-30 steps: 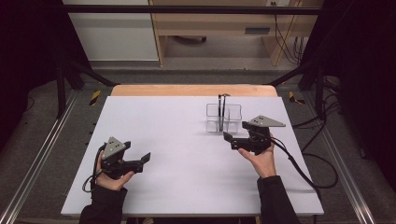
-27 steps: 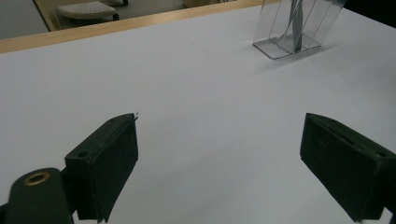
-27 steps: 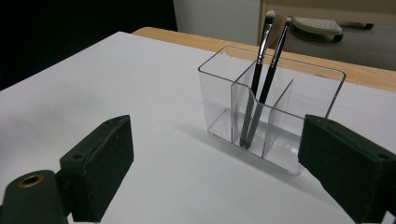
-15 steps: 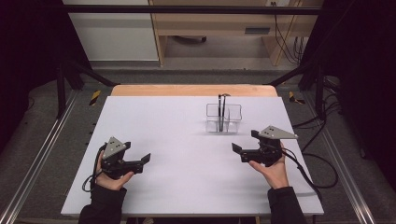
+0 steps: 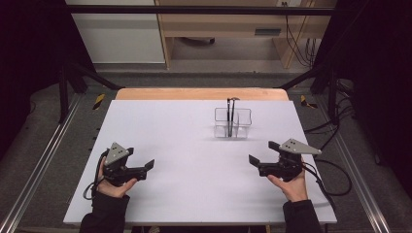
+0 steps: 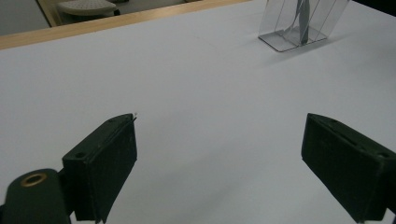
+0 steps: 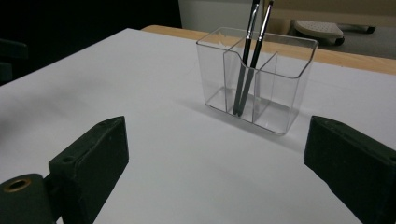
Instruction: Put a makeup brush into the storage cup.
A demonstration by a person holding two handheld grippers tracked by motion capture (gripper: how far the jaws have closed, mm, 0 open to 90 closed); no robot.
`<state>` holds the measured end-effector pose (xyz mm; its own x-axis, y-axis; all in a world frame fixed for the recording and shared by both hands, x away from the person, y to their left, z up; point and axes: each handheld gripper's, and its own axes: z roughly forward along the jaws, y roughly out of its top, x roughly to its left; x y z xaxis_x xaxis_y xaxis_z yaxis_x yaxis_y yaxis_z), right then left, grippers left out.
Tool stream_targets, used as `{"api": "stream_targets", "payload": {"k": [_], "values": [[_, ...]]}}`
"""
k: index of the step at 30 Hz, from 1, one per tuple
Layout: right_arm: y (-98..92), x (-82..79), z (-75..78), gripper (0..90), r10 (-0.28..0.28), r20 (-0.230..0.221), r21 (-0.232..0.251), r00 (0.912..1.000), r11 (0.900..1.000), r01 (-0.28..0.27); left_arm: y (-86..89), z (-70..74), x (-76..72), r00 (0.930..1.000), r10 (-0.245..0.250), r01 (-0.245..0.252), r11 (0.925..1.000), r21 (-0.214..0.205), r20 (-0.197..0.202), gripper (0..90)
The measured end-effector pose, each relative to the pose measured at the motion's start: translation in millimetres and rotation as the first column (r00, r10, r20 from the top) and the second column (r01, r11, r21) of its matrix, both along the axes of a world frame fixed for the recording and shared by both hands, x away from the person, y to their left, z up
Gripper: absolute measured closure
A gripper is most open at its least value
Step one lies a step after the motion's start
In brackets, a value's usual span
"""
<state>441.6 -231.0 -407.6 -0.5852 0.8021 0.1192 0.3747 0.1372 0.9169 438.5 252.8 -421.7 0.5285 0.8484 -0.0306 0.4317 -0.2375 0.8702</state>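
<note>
We are holding both grippers low over the white table (image 5: pixel 194 145), each with its jaws spread wide and nothing between them. Our left gripper (image 5: pixel 145 166) is sitting near the table's front left, well apart from everything. Our right gripper (image 5: pixel 258 155) is hovering at the front right, pointing toward the clear plastic three-compartment holder (image 5: pixel 232 123) that is standing upright toward the back, right of centre. Two slim dark pens (image 7: pixel 251 56) are leaning in its middle compartment, tips down, tops crossing just above the rim — the side compartments look empty.

We are judging the risks from here. The holder is light and see-through, so we are likely to misread its walls; a jaw clipping the rim could slide or tip it. The pens are standing close together, so closing on one may drag the other along, or pinch both. They are also thin and smooth — a grip taken too near the top could let a pen swing or slip. Lifting at a slant could catch the divider and haul the holder up with it.
</note>
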Motion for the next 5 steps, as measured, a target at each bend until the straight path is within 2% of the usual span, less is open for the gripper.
{"api": "stream_targets", "payload": {"k": [5], "values": [[-2.5, 0.1, -3.3, 7.0, -0.007, -0.008, 0.000, 0.9999, 1.0000, 0.007, -0.1, -0.3, 0.1, 1.0000, -0.002, 0.002, 1.0000, 0.001, 0.001, 9.8]]}}
